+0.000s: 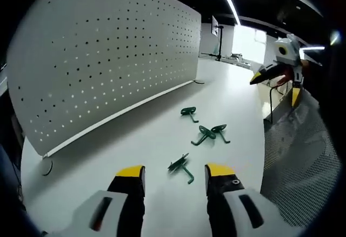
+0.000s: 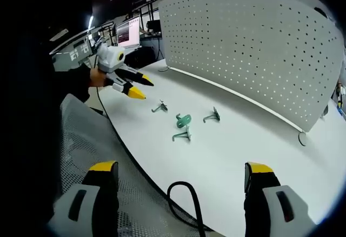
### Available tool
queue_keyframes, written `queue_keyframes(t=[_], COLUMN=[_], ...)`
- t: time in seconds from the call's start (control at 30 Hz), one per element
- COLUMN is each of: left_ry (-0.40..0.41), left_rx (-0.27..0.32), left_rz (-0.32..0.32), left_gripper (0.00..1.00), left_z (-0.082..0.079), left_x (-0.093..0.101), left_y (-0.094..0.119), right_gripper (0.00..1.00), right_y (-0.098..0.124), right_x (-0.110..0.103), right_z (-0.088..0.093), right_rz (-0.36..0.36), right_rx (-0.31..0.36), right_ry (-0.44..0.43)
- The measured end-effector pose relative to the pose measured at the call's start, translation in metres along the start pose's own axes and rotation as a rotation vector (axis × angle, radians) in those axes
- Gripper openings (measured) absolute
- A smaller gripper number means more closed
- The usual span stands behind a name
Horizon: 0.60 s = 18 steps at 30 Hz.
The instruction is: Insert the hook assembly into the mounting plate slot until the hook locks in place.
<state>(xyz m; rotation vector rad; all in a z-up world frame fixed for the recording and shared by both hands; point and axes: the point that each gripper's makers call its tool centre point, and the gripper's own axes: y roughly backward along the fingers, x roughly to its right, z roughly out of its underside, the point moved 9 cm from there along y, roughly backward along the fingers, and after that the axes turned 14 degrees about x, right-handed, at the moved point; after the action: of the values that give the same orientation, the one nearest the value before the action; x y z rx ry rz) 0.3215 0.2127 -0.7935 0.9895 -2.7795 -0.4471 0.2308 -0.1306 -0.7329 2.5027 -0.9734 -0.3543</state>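
Observation:
A white perforated mounting plate [image 1: 108, 58] stands upright along the far side of the white table [image 1: 151, 139]; in the right gripper view the plate [image 2: 248, 47] fills the upper right. Several small green hooks lie loose on the table. The nearest hook [image 1: 181, 168] lies just ahead of my left gripper [image 1: 175, 173], between its open yellow-tipped jaws and untouched. Two more hooks [image 1: 210, 134] lie together beyond it, and another hook [image 1: 189, 112] lies further on. My right gripper [image 2: 180, 168] is wide open and holds nothing, well back from the hooks [image 2: 184, 120], off the table edge.
Grey mesh fabric [image 2: 92, 139] lies under the right gripper beside the table edge, with a black cable [image 2: 186, 199] looping over it. A hand holds the left gripper [image 2: 144, 88] above the table's far end. The right gripper [image 1: 273, 90] hangs off to the right. Monitors [image 2: 127, 31] stand behind.

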Motion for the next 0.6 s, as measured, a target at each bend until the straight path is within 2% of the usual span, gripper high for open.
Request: queue_keyframes(t=[0.6], left_ry=[-0.037], left_rx=[-0.057], left_rz=[0.022], left_gripper=[0.32], left_z=[0.015], left_x=[-0.009], left_y=[-0.025], right_gripper=[0.93], right_y=[0.001], right_x=[0.005], right_z=[0.006], right_rz=[0.005], right_rx=[-0.007], right_ry=[-0.020])
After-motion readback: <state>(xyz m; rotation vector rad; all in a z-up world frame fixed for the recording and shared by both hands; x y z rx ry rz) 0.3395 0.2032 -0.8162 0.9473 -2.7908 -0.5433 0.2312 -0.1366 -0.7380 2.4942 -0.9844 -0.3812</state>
